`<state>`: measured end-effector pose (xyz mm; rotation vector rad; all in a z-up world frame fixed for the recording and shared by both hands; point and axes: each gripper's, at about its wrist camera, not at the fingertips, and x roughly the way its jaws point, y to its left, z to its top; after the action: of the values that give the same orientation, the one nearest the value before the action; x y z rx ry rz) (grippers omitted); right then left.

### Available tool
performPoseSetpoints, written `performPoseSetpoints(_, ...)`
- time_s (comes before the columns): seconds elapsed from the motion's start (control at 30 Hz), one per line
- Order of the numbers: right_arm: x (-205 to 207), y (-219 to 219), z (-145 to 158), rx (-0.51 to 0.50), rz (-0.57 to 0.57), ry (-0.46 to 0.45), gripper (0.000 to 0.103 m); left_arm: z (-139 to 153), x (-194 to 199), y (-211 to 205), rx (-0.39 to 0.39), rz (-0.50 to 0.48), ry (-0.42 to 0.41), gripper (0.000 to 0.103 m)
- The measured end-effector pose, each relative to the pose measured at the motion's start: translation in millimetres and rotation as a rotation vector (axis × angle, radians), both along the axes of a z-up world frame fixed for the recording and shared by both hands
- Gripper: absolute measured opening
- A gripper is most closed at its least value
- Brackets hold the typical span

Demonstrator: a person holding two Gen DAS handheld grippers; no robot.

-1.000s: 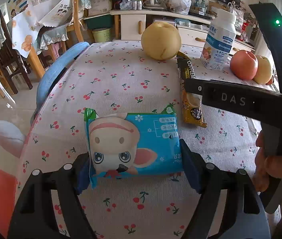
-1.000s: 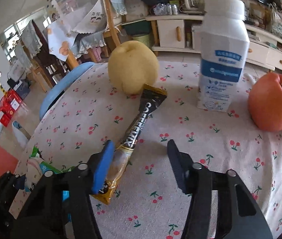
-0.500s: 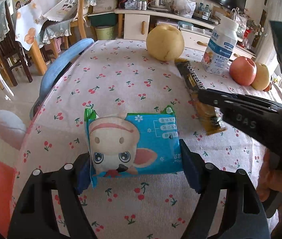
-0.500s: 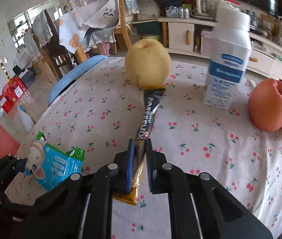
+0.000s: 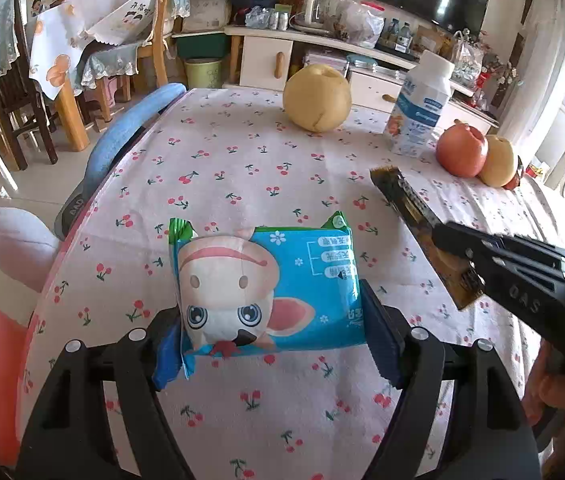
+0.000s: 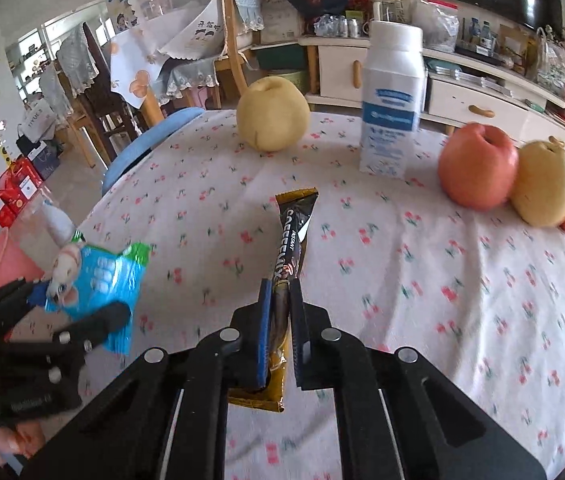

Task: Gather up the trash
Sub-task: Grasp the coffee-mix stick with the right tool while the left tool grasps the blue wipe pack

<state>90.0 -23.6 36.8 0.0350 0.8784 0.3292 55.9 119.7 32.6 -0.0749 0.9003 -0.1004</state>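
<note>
- Left wrist view: the left gripper (image 5: 270,332) is clamped across a blue wipes packet (image 5: 266,292) printed with a cartoon animal face; its blue pads press both short sides, exactly as a second ago.
- The packet is now held a little above the cherry-print tablecloth (image 5: 242,176), nearer the table's front edge than the big yellow pear (image 5: 317,98).
- Right wrist view: the right gripper (image 6: 280,320) has its jaws together on a brown instant-coffee stick (image 6: 291,248). A second ago those jaws stood apart with the stick lying beside the left pad; half a second ago they had already pinched it.
- The stick's far end used to lie against the pear. Now it is well clear of the pear and lifted off the cloth, pointing away from the gripper with its golden tail hanging below the pads.
- The milk bottle (image 6: 392,96) stands right of the pear, and the red apple (image 6: 478,166) touches a smaller yellow pear (image 6: 544,182) further right; none of these has shifted.
- In the left wrist view the right gripper has drawn back from the pear toward the front right of the table, a hand (image 5: 554,396) showing beneath it.
- A pink bin (image 6: 0,264) sits left of the table, beyond the packet.
</note>
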Motion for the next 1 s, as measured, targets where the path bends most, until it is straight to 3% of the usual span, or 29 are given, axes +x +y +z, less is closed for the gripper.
performPoseSetpoints(0.47,-82.9,-34.8,6.3,0.101,-0.053,0.050,0.009,8.6,-30.7,-8.2,-0.011,-0.051,-0.026,0.076)
performPoseSetpoints(0.83,-180.2,-10.7,-0.2,0.084,0.009,0.089,0.010,14.7,-62.3,-1.4,0.005,-0.068,-0.044,0.076)
performPoseSetpoints(1.0,-204.2,1.9,-2.0,0.081,0.051,0.089,0.012,17.7,-81.4,8.5,-0.007,-0.054,-0.053,0.076)
